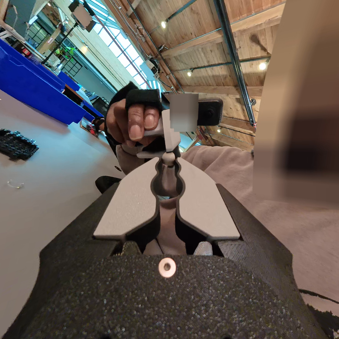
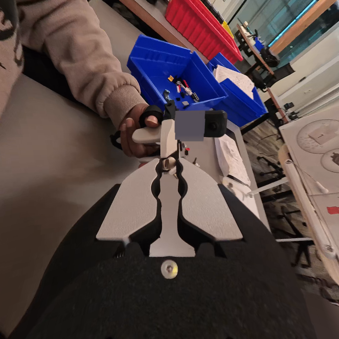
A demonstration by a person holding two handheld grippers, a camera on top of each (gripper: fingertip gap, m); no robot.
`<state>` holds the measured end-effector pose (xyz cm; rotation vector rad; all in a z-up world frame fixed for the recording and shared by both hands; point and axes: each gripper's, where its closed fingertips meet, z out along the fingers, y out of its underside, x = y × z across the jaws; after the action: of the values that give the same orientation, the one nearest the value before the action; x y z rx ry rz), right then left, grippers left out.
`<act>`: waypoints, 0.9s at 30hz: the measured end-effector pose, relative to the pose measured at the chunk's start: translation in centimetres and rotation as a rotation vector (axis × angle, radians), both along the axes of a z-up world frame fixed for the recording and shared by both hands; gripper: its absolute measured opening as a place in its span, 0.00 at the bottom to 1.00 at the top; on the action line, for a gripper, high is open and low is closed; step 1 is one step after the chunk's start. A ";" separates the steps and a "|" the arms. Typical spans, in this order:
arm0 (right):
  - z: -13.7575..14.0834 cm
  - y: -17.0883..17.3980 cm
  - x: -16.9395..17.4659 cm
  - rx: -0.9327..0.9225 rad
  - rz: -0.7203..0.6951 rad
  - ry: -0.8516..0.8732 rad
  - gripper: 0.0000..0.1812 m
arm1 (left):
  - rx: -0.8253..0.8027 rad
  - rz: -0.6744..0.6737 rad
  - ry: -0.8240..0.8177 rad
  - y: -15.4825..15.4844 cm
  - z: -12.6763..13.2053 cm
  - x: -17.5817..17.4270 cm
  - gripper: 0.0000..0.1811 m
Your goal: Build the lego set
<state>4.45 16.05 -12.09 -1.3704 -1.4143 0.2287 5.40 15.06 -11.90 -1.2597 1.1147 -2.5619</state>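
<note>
Left wrist view showed the black lego build (image 1: 17,145) on the table far left; centrally both grippers met tip to tip, each apparently pinching one small grey piece (image 2: 168,163). Misaligned pressing risked dropping it.

Grippers nose to nose, blue bin (image 2: 183,73) behind, table (image 1: 55,174) bare beside
</note>
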 end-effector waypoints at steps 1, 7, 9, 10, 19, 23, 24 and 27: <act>0.1 -0.2 -0.1 -0.028 0.013 0.010 0.08 | 0.007 -0.002 -0.010 -0.1 0.1 -0.1 0.07; 0.8 -1.1 -0.4 -0.130 0.075 0.064 0.08 | 0.015 -0.022 -0.054 -0.5 0.8 -0.7 0.06; 0.9 -1.3 -0.6 -0.151 0.090 0.085 0.08 | 0.012 -0.035 -0.059 -0.7 0.9 -0.8 0.06; 0.9 -1.4 -0.6 -0.158 0.094 0.092 0.08 | 0.011 -0.040 -0.058 -0.8 0.9 -0.8 0.06; 1.3 -1.9 -0.8 -0.179 0.142 0.178 0.08 | 0.001 -0.057 -0.067 -1.3 1.1 -0.8 0.08; 1.5 -2.1 -1.1 -0.189 0.175 0.196 0.08 | -0.004 -0.080 -0.096 -1.6 1.5 -1.2 0.06; 1.5 -2.2 -1.2 -0.198 0.187 0.201 0.08 | 0.002 -0.083 -0.101 -1.7 1.6 -1.3 0.06; 1.7 -2.4 -1.3 -0.213 0.210 0.213 0.08 | -0.010 -0.101 -0.108 -1.9 1.7 -1.5 0.06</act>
<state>3.11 13.68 -10.42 -1.3222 -1.3822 0.6598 3.92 13.20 -10.16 -1.0785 1.1739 -2.6748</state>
